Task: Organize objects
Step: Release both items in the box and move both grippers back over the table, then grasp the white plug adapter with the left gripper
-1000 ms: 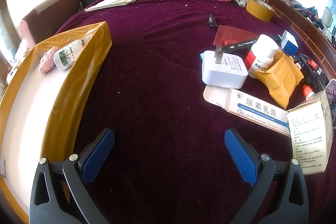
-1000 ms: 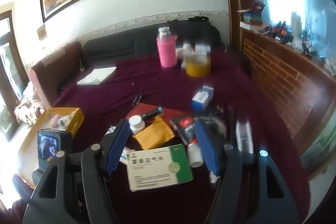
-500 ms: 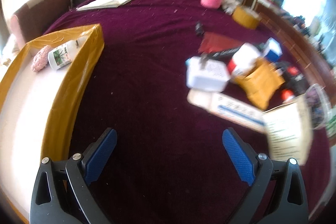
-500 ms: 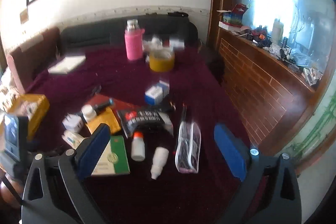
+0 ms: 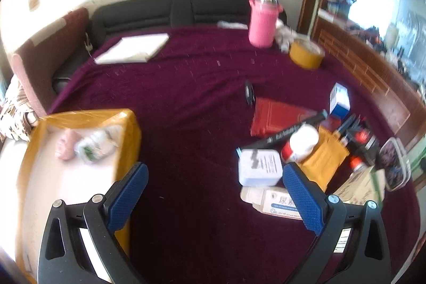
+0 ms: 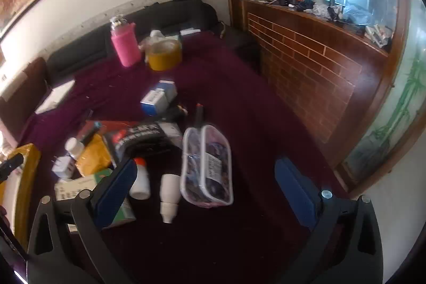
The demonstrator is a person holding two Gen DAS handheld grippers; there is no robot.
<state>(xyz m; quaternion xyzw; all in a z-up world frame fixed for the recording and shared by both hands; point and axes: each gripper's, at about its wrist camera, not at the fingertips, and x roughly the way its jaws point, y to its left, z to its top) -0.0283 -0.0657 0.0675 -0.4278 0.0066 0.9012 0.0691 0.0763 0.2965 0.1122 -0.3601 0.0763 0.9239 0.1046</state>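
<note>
Jaws, both sets: my left gripper (image 5: 213, 193) and my right gripper (image 6: 203, 190) stand spread wide, blue pads bare, nothing between them, both above the dark purple cloth-covered table (image 5: 191, 103).

Container: yellow-taped cardboard box (image 5: 127, 135) at the table's left edge, partly cut off by the left view's rim. Inside, a pink fuzzy item (image 5: 65, 145) touching a white bottle with green label (image 5: 93, 148); both blurred, label unreadable.

Loose items, right side of the table, heaped and overlapping:
- white square plug adapter (image 5: 259, 169), resting on a white-and-blue flat medicine carton (image 5: 271, 201), the carton half hidden behind my left gripper's right finger.
- white-capped pill bottle with red label (image 5: 299, 144) leaning on a mustard-yellow padded envelope (image 5: 324, 156).
- black marker pen (image 5: 287, 133) across a red flat packet (image 5: 277, 116).
- blue-and-white small box (image 6: 157, 97), toward the far side.
- clear zip pouch with dark patterned contents (image 6: 206, 164), nearest my right gripper; contents indistinct.
- two small white bottles (image 6: 169, 190) lying beside the pouch, one partly behind my right gripper's left finger.
- black-and-red printed packet (image 6: 138, 137), text smeared.
- green-and-white carton (image 6: 80, 185), mostly hidden by my right gripper's left finger.

Far edge: pink knit-sleeved flask (image 5: 262, 20), upright; yellow-brown tape roll (image 5: 306, 55) near it; white flat book (image 5: 133, 47) toward the far left corner.
</note>
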